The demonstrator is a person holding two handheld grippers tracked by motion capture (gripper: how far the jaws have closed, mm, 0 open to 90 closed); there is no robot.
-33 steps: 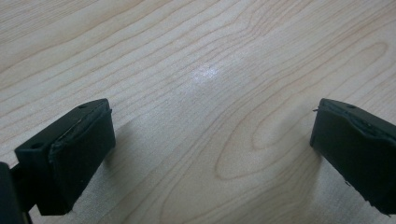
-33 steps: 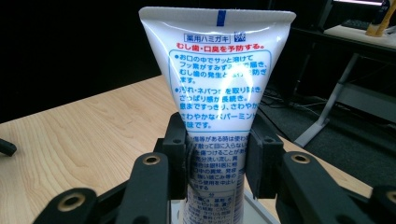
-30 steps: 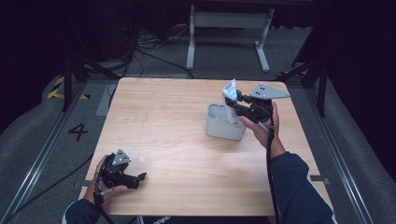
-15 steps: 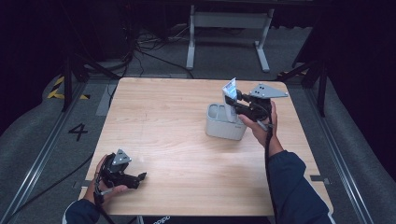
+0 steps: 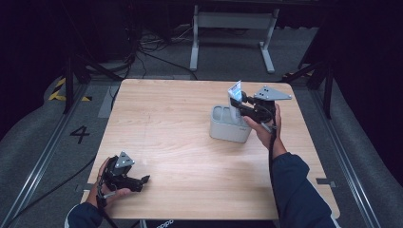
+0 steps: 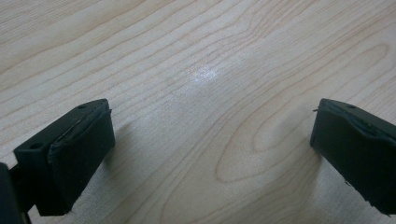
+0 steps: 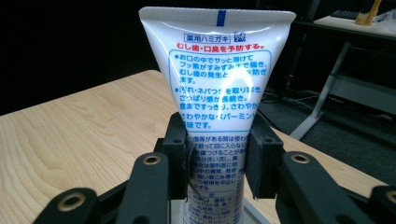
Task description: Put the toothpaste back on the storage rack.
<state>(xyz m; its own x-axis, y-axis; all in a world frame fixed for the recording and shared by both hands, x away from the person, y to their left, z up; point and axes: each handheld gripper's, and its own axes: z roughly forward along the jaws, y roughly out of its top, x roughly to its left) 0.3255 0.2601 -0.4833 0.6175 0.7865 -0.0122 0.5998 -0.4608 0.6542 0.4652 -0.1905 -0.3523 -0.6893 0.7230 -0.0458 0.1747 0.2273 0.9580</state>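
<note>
The right gripper [image 7: 215, 161] is clamped on a white plastic toothpaste tube printed with blue and red text [image 7: 217, 88], held upright over the grey compartmented plastic holder [image 5: 228, 127] on the pale wooden table [image 5: 180, 123]. The tube's lower end is cut off by the jaws; it probably sits inside a compartment. The left gripper [image 6: 210, 149] rests spread wide at the table's near edge, holding nothing.

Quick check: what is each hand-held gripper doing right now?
Left hand-held gripper: open, nothing between its jaws.
Right hand-held gripper: shut on the toothpaste tube.
</note>
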